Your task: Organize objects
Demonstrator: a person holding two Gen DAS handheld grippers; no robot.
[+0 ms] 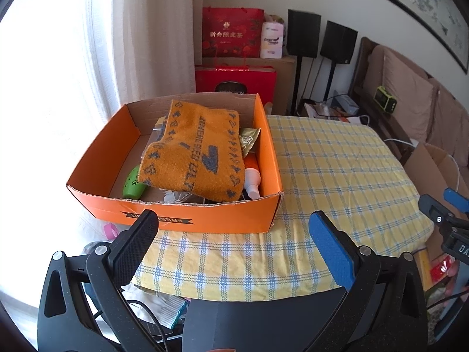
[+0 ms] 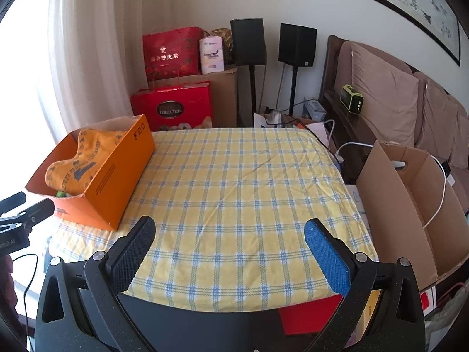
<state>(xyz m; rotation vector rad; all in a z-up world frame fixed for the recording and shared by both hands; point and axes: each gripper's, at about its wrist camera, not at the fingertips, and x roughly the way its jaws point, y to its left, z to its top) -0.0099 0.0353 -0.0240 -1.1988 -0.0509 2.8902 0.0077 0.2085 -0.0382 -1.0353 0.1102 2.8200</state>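
Observation:
An orange cardboard box (image 1: 164, 220) stands on the yellow checked tablecloth (image 1: 337, 170) at the table's left side. In it lie an orange patterned towel (image 1: 193, 152), a green perforated object (image 1: 133, 183), a white spray bottle (image 1: 252, 183) and a gold packet (image 1: 249, 142). My left gripper (image 1: 234, 231) is open and empty, just in front of the box. My right gripper (image 2: 230, 239) is open and empty over the tablecloth's (image 2: 234, 190) near edge. The box (image 2: 117, 173) and towel (image 2: 82, 161) also show at the left of the right wrist view.
A tall open brown carton (image 2: 410, 205) stands right of the table. Red gift bags (image 2: 173, 52), two black speakers (image 2: 249, 41) on stands and a brown sofa (image 2: 390, 102) lie beyond. Cables and clutter sit below the table's near edge (image 1: 152, 299).

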